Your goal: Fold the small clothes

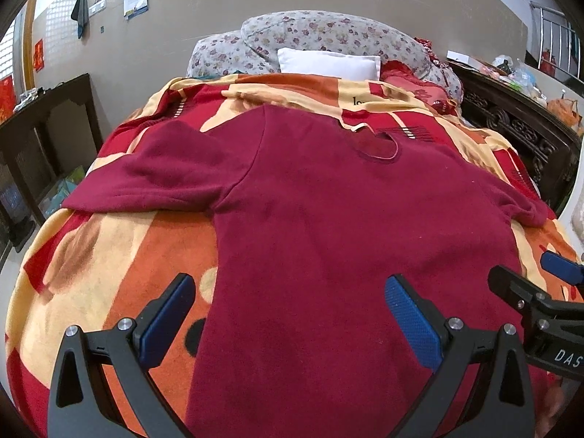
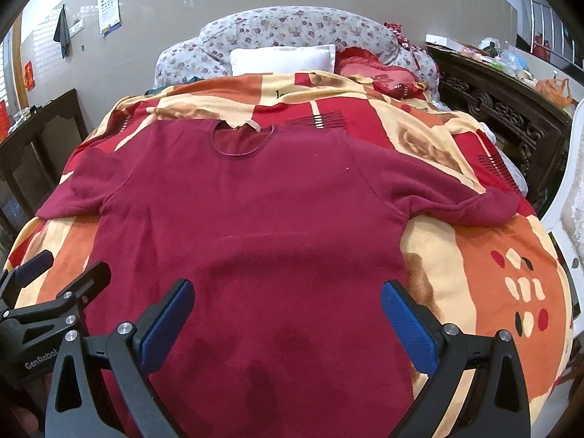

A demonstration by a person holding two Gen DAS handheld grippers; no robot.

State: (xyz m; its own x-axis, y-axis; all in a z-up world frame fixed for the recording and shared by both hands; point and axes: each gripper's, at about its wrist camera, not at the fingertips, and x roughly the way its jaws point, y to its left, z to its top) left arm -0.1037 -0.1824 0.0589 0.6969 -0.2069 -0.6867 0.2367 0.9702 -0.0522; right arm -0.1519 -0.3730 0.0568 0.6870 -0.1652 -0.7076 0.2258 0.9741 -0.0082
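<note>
I am looking down a bed (image 1: 91, 262) that stands against a plain beige wall, covered with a blanket (image 2: 485, 255) in red, orange and cream blocks. At the head lie a flowered quilt roll (image 1: 328, 36), a white pillow (image 1: 328, 62) and a red cushion (image 2: 379, 73). Dark carved furniture (image 2: 492, 106) runs along the right side, with bags and clutter on top, and an eye chart (image 2: 108, 3) hangs on the wall to the left.

The dark red shirt (image 1: 310, 219) lies flat on the blanket, neck opening (image 2: 242, 140) toward the pillows and hem toward me. Both short sleeves are spread outward, one (image 1: 146, 186) to the left and one (image 2: 474, 204) to the right.

My left gripper (image 1: 290, 314) hangs above the lower part of the shirt, near its left edge, jaws wide apart with nothing between them; its blue pads (image 1: 412, 328) are clear of the cloth. My right gripper (image 2: 286, 317) hangs over the lower middle of the shirt, jaws likewise wide apart and holding nothing. Each tool shows at the edge of the other's view, side by side near the foot of the bed. I cannot tell whether either one touches the fabric.
</note>
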